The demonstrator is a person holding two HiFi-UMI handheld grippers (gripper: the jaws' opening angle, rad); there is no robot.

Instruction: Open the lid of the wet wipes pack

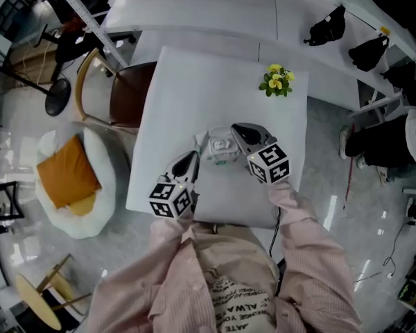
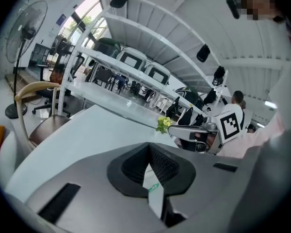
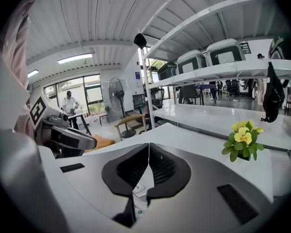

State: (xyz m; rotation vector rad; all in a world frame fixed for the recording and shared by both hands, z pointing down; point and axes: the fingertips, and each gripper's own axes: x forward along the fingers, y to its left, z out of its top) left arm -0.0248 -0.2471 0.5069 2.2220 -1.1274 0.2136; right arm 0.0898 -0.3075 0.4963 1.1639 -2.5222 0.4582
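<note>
Centrally, wet wipes pack (image 1: 218, 149) over the white counter (image 1: 194, 75), nearer the counter's front edge than its far edge and about midway between its left and right edges; resting or lifted, not determinable from the head view. Left gripper (image 1: 195, 157) at the pack's left end, tips touching it, body trailing back toward the front left corner. Right gripper (image 1: 237, 129) across the pack's right end, tips near the pack's far right corner, body trailing back toward the counter's right edge. Pack thus between the two grippers, both aimed inward at it.

Left gripper view: jaws together, pads clamped on a thin white sheet with a green mark, an edge of the pack, standing upright in the slit between them. Beyond, potted yellow flowers (image 2: 163, 124) and, just right of them, the right gripper.

Right gripper view: jaws fully together, pads meeting along one narrow line. White face of the pack, with a small label and a green dot, visible in the gap just beneath that line; pinched or merely lying below, not determinable. Left gripper visible at the left.

Elsewhere, head view: potted yellow flowers near the counter's far right corner, well apart from the pack; brown chair (image 1: 128, 92) against the left edge; pink striped sleeves (image 1: 301, 217) behind both grippers at the front edge. Lid position not discernible in any view.
</note>
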